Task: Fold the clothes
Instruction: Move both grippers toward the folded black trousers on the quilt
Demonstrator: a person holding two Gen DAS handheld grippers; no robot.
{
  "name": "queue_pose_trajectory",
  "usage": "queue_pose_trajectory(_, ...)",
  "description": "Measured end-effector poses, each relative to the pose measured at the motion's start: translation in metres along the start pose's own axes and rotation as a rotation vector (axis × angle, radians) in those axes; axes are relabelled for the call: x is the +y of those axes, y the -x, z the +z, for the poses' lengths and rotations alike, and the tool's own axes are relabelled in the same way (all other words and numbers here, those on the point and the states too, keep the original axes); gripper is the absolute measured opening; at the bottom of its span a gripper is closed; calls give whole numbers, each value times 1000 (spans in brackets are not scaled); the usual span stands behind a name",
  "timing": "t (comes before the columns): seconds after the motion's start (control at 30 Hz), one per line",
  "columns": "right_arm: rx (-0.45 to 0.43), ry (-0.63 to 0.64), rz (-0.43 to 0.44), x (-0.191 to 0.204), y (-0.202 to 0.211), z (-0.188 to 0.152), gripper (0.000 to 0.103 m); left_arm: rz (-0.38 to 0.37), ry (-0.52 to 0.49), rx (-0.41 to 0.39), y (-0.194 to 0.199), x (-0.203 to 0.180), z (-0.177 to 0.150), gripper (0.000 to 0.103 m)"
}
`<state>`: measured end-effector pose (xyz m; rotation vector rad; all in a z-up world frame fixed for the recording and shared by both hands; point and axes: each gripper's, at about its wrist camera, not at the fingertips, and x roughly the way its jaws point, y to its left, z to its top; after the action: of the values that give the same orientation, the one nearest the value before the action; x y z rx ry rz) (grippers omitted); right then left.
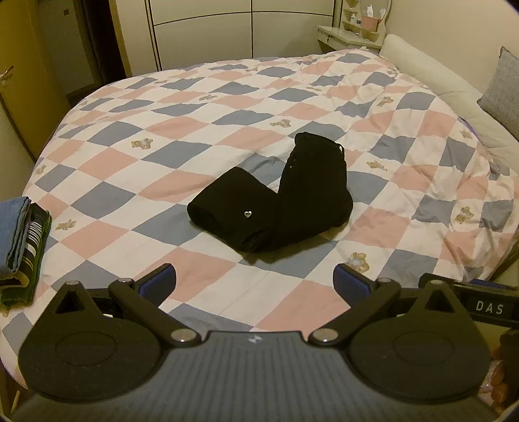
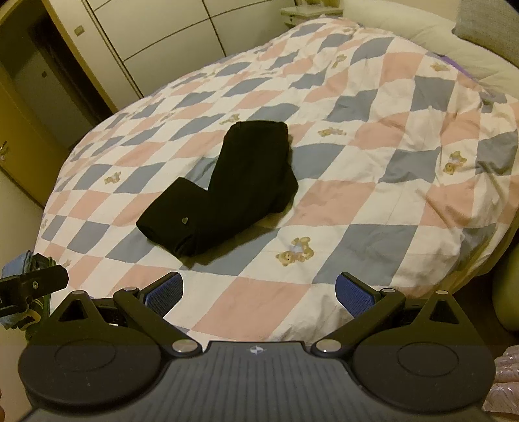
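Garment: one black folded garment (image 1: 272, 201) lies mid-bed on the checked quilt (image 1: 162, 130), bent into a V shape.
Long axis: in the left wrist view, one limb runs from the bend at 6 o'clock up toward 12 o'clock; the shorter limb points toward 10 o'clock.
Detail: one small silver heart charm (image 1: 247, 213) sits on the shorter limb, also seen from the right wrist (image 2: 184, 220).
Right wrist view: the same garment (image 2: 227, 188) runs from 7 o'clock to 1 o'clock, well apart from both grippers.
Left gripper: the left gripper (image 1: 254, 276) hovers over the near edge of the bed, jaws spread wide, holding nothing.
Right gripper: the right gripper (image 2: 258, 287) is likewise released, its two blue pads (image 2: 352, 293) far apart and empty.
Stack: one pile of folded clothes (image 1: 19, 240), blue on top with striped fabric beside it, rests at the quilt's 9 o'clock edge.
Surroundings: a white wardrobe (image 1: 243, 29) stands beyond the bed; one grey cushion (image 1: 502, 84) at 2 o'clock.
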<state>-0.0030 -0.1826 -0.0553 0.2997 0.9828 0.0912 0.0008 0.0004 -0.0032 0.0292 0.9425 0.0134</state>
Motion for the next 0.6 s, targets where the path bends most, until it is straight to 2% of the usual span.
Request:
queue_pose_trajectory(0.2,0,1,-12,5,3,12,103,-11,6,17,-7,2,-3,102)
queue_pose_trajectory(0.3,6,1,-13,5,-2,2,103,-16,10,15,-8,6,-8,102)
queue_pose_trajectory(0.4,12,2,-13,5,-7,-6,103,-15,12,29,-7,9,1,102)
queue_pose_trajectory(0.6,20,23,-10,13,-9,-4,103,-13,24,28,-6,14,2,102)
